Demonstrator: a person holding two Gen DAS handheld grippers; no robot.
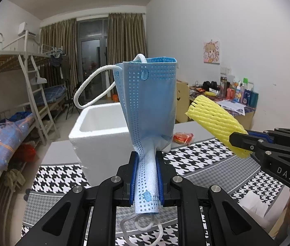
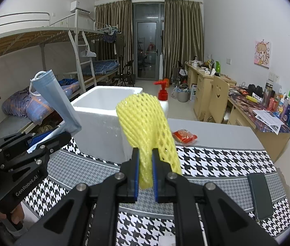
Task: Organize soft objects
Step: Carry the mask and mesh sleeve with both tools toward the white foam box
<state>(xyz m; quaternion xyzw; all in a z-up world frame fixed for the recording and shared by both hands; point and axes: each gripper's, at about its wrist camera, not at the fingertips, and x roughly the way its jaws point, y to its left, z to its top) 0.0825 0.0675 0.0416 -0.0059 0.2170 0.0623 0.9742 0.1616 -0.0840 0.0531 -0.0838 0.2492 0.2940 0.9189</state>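
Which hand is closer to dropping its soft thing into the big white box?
Probably left. Its fingers pinch the folded blue paper face mask right in front of the open white foam box. The right fingers hold the yellow foam mesh sleeve off toward the box's right corner.

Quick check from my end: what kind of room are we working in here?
Most likely a shared dorm room: metal bunk beds with a ladder line one wall, wooden desks crowded with bottles line the other, and a curtained balcony door closes the far end.
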